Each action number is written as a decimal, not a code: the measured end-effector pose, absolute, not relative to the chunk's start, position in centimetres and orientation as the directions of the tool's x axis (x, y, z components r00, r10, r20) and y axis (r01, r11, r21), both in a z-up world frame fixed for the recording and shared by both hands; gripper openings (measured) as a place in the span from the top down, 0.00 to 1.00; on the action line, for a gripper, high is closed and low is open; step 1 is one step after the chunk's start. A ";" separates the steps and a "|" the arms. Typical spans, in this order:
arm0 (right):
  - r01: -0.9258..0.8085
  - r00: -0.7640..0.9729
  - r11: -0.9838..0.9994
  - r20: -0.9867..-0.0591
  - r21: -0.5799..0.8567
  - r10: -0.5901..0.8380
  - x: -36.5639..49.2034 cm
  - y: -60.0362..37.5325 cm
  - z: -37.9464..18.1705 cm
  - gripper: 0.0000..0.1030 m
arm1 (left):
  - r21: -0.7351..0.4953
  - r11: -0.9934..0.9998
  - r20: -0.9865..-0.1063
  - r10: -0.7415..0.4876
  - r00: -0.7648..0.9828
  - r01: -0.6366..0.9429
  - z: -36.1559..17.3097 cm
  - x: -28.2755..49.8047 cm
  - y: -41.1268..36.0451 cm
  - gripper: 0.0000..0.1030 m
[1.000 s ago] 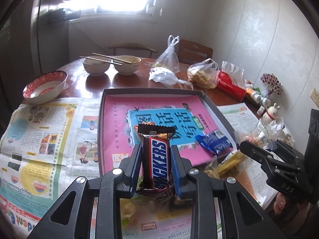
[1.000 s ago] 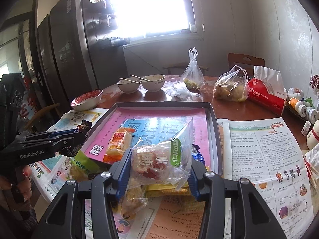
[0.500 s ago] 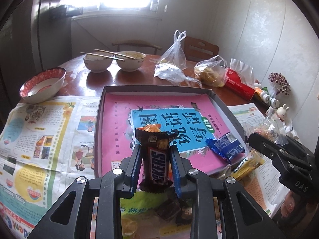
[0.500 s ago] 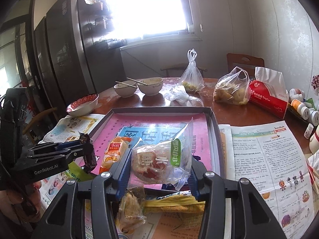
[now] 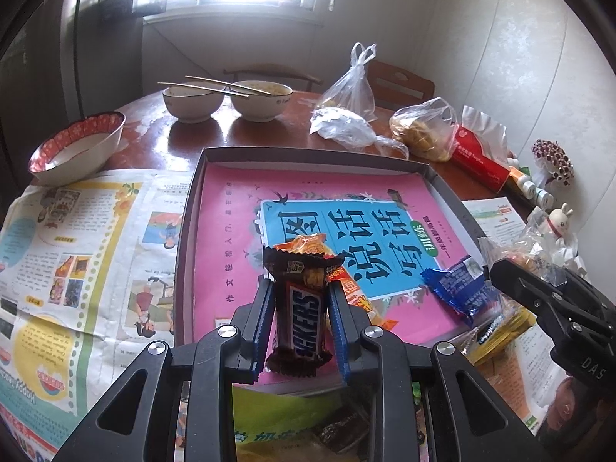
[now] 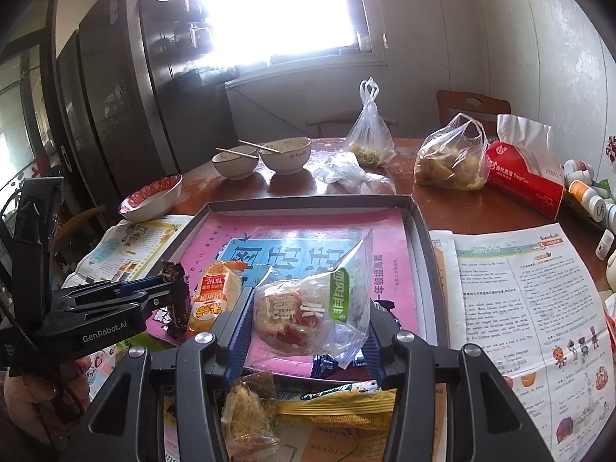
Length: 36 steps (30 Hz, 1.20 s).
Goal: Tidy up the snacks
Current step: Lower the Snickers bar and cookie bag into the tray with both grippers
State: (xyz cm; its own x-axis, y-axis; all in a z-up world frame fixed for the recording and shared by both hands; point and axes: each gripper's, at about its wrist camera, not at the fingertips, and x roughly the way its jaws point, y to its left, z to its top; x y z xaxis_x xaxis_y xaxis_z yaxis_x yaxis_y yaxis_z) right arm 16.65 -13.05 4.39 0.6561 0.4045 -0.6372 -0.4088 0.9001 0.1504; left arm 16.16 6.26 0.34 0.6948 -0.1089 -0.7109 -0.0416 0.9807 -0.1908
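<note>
**Over the tray: both snacks arriving**

Over the shallow grey cardboard tray [image 5: 435, 177], now closer than a second ago: left gripper [image 5: 300, 317] pinching brown Snickers bar [image 5: 304, 319], right gripper [image 6: 308, 319] clamping clear-bagged pastry [image 6: 304, 315]. Lowering, nearing release.

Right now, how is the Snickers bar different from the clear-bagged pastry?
The Snickers bar has an opaque brown wrapper; the clear-bagged pastry shows through.
The Snickers bar is slim; the pastry is wide.
The left tongs hold the bar, the right tongs the pastry.
Both hang above the tray.
</note>
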 end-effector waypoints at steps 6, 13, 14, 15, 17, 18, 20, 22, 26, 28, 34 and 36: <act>-0.406 0.643 0.902 -0.655 0.146 0.396 17.3 -12.6 3.4 0.52 | -0.193 0.980 -0.719 -0.112 0.686 -0.042 -0.2 16.6 6.2 0.72; -0.406 0.634 0.904 -0.670 0.136 0.385 17.9 -12.0 2.7 0.52 | -0.191 0.981 -0.725 -0.115 0.679 -0.037 -0.6 16.8 6.1 0.72; -0.409 0.633 0.903 -0.671 0.133 0.385 18.0 -11.9 2.6 0.52 | -0.190 0.981 -0.726 -0.117 0.678 -0.034 -0.6 16.8 6.0 0.72; -0.411 0.631 0.902 -0.673 0.132 0.386 18.0 -11.7 2.6 0.52 | -0.190 0.981 -0.727 -0.118 0.677 -0.032 -0.7 16.8 6.0 0.72; -0.416 0.629 0.901 -0.675 0.126 0.385 18.0 -11.4 2.5 0.52 | -0.188 0.982 -0.728 -0.119 0.676 -0.029 -0.8 16.8 5.8 0.72; -0.418 0.629 0.900 -0.676 0.122 0.384 18.0 -11.2 2.4 0.52 | -0.186 0.982 -0.727 -0.118 0.676 -0.028 -0.8 16.8 5.7 0.72; -0.425 0.624 0.898 -0.680 0.117 0.384 18.0 -10.8 2.3 0.52 | -0.185 0.982 -0.727 -0.119 0.676 -0.026 -0.8 16.8 5.7 0.72; -0.433 0.620 0.894 -0.683 0.115 0.388 18.0 -10.4 2.2 0.52 | -0.183 0.983 -0.728 -0.119 0.676 -0.024 -0.8 16.8 5.6 0.72; -0.449 0.611 0.888 -0.691 0.100 0.386 17.8 -9.5 1.8 0.52 | -0.183 0.983 -0.728 -0.121 0.675 -0.022 -0.9 16.8 5.5 0.72; -0.452 0.607 0.886 -0.695 0.098 0.386 17.8 -9.3 1.6 0.52 | -0.182 0.983 -0.729 -0.122 0.674 -0.019 -0.9 16.8 5.5 0.72; -0.455 0.595 0.886 -0.711 0.086 0.375 17.8 -8.8 0.9 0.52 | -0.186 0.982 -0.728 -0.125 0.675 -0.019 -1.0 16.7 5.5 0.72; -0.454 0.593 0.887 -0.714 0.083 0.371 17.7 -8.8 0.8 0.51 | -0.185 0.983 -0.728 -0.126 0.674 -0.017 -1.0 16.8 5.5 0.72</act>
State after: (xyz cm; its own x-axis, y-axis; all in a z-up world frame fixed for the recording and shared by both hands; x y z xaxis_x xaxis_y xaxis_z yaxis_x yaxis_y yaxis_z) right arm 17.75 -8.76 0.76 0.5934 0.3710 -0.7144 -0.4544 0.8869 0.0831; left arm 16.76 5.53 -0.97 0.6742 -0.1256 -0.7278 -0.0171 0.9825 -0.1854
